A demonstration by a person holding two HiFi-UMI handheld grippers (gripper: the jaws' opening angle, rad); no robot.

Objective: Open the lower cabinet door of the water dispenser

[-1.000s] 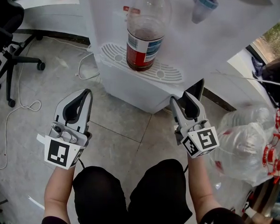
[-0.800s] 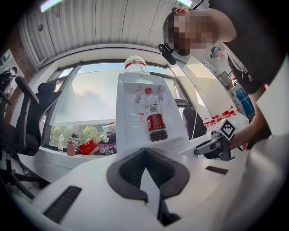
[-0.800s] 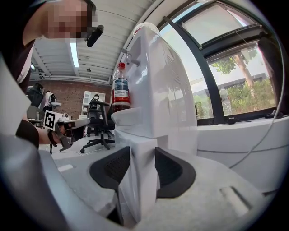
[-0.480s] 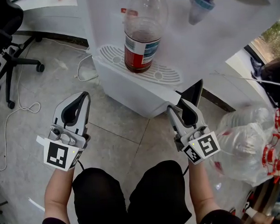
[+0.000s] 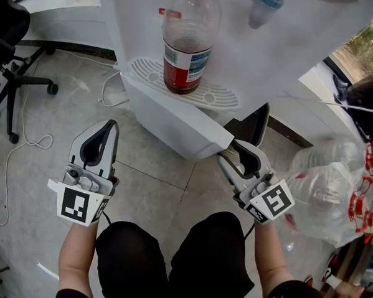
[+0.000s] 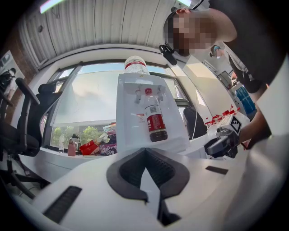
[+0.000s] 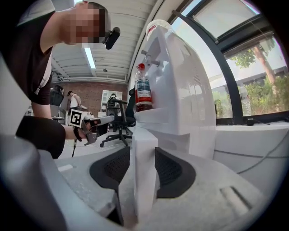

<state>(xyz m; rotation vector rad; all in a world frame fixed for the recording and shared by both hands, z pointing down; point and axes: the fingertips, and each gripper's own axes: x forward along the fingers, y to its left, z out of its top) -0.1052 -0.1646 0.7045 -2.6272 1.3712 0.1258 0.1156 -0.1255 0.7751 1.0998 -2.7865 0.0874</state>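
Observation:
The white water dispenser (image 5: 280,40) stands ahead with a red-labelled bottle (image 5: 184,52) on its drip tray (image 5: 218,99). Its lower cabinet door (image 5: 179,121) is swung outward, with a dark opening (image 5: 252,126) behind it. My right gripper (image 5: 231,150) is shut on the door's free edge. In the right gripper view the white door edge (image 7: 144,135) fills the space between the pads of my right gripper (image 7: 143,155). My left gripper (image 5: 104,128) hangs over the floor to the left, shut and holding nothing; in its own view the left gripper (image 6: 145,151) faces the dispenser (image 6: 149,94).
A black office chair (image 5: 7,55) and a white cable (image 5: 24,144) are on the tiled floor at the left. A clear plastic bag (image 5: 329,194) with red-marked items lies at the right. The person's knees are at the bottom of the head view.
My right gripper has moved down and left toward the person, still on the door edge. The door has swung further out and the dark opening has widened. The left gripper stayed put.

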